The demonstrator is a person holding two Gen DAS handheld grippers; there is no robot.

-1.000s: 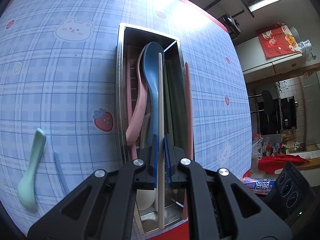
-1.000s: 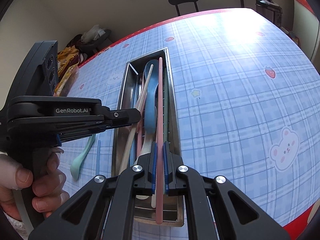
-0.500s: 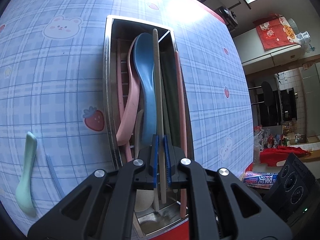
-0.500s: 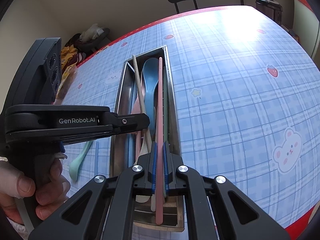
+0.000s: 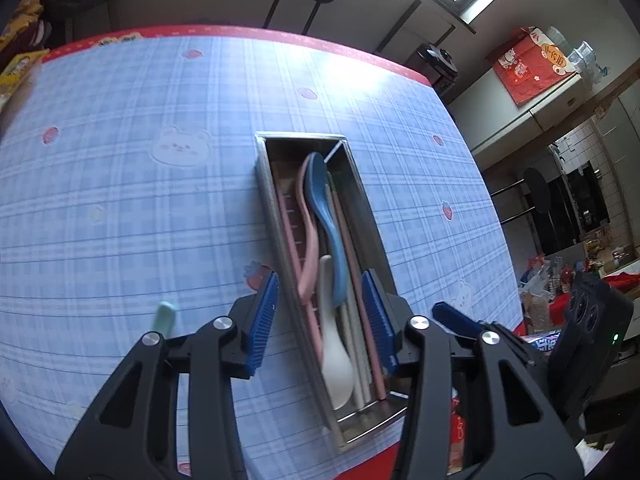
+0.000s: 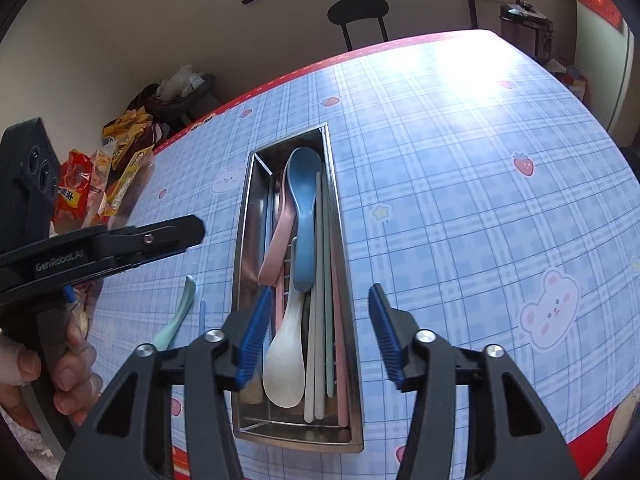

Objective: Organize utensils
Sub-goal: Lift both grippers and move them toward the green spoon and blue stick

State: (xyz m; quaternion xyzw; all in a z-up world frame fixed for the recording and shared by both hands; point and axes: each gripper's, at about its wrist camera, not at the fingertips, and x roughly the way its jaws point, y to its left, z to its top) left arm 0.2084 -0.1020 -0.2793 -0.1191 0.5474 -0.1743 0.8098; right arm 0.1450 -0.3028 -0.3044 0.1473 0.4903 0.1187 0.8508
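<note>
A steel tray point(image 6: 243, 240) holds blue point(image 6: 304, 208), pink point(image 6: 280, 236) and white point(image 6: 286, 360) spoons beside cream point(image 6: 316, 320), green and pink point(image 6: 340, 340) chopsticks. My right gripper point(image 6: 319, 289) hovers over the tray's near end; its jaws are opening and grip nothing. My left gripper point(image 5: 320, 280) hangs above the same tray point(image 5: 269, 200), jaws opening, pads clear of the utensils below. It also shows in the right wrist view as the left gripper's black finger point(image 6: 160, 236). A mint spoon point(image 6: 180, 312) and a blue chopstick point(image 6: 203, 316) lie on the cloth left of the tray.
The tray sits close to the table's red near edge point(image 6: 592, 436). A person's hand point(image 6: 60, 372) holds the left gripper's handle. Snack packets point(image 6: 100, 184) are piled past the far left edge, with a black stool point(image 6: 358, 12) and a cooker point(image 6: 524, 28) behind the table.
Both grippers went from shut on chopsticks, left on the cream one and right on the pink one, to open. The chopsticks now lie in the tray. The left gripper rose and tilted up.
</note>
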